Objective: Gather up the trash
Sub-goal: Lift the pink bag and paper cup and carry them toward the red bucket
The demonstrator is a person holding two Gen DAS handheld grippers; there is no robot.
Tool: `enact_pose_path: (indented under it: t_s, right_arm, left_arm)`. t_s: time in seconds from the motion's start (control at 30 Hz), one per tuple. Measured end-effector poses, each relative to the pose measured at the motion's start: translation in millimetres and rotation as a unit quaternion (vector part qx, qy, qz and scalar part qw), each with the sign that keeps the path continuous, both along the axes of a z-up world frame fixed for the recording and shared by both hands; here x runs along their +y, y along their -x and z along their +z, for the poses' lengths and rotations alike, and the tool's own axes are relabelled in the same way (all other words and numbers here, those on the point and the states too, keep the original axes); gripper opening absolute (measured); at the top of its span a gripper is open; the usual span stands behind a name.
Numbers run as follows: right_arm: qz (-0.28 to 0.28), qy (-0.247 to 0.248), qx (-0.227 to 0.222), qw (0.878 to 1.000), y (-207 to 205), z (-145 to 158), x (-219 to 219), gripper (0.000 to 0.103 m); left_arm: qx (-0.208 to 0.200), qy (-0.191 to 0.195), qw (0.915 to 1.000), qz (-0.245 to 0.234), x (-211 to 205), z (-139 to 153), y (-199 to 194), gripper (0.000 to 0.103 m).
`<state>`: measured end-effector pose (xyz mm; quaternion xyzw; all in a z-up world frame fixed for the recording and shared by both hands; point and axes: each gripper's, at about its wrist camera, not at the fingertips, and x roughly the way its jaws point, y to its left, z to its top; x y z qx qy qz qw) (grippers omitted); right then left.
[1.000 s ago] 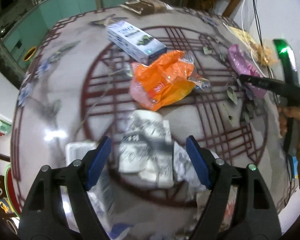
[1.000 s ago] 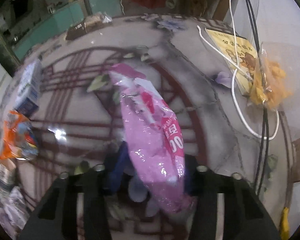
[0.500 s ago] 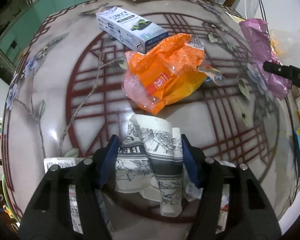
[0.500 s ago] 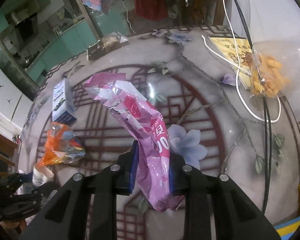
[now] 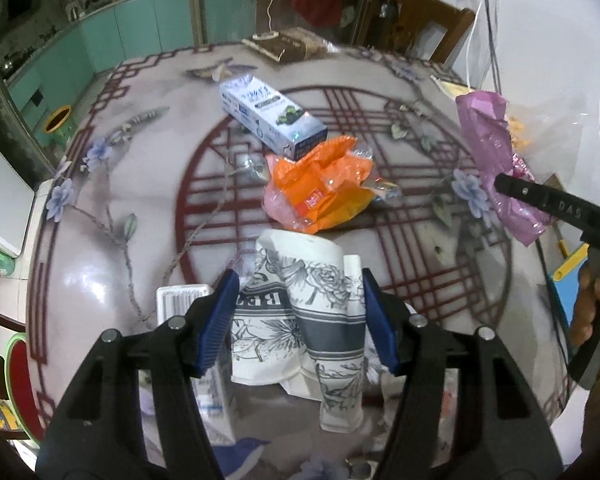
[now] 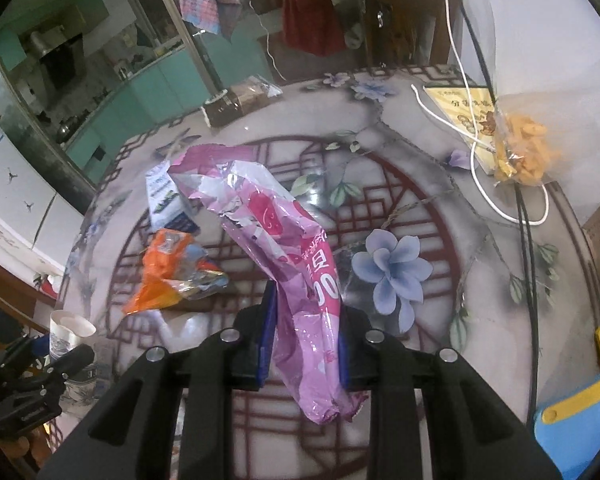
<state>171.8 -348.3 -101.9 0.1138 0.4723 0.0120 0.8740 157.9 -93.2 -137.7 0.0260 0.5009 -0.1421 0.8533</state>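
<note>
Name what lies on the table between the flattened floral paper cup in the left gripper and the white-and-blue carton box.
The crumpled orange plastic wrapper lies between the paper cup and the carton box, clearest in the left wrist view.

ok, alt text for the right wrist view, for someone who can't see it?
The right tool is shut on a crumpled pink wrapper, held up above a round patterned table. An orange wrapper and a white-and-blue carton lie on the table to the left; a clear bag of yellow snacks sits far right.
</note>
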Motion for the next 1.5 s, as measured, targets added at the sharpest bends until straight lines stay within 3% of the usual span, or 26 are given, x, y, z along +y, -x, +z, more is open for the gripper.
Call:
enact_pose_path:
  t_s: [0.37,0.67,0.97,1.5]
  right_arm:
    - [0.006,-0.004,-0.049,0.999,43.6,45.4,24.5,0.024]
    - [0.028,-0.013,-0.081,0.996,73.4,73.2,52.0,0.024]
    - [0.063,-0.013,-0.099,0.993,95.7,90.7,85.9,0.024]
    - [0.075,-0.007,-0.101,0.992,112.9,92.0,118.7,0.024]
  left_arm:
    - [-0.057,0.014,0.9983,-0.005,12.8,49.7,52.6,0.059]
    - [-0.081,0.012,0.9966,0.009,35.5,72.1,93.6,0.059]
    - [-0.089,0.015,0.9957,0.020,53.6,76.7,120.5,0.059]
    - [-0.086,0.025,0.9957,0.025,79.0,71.5,133.1,0.059]
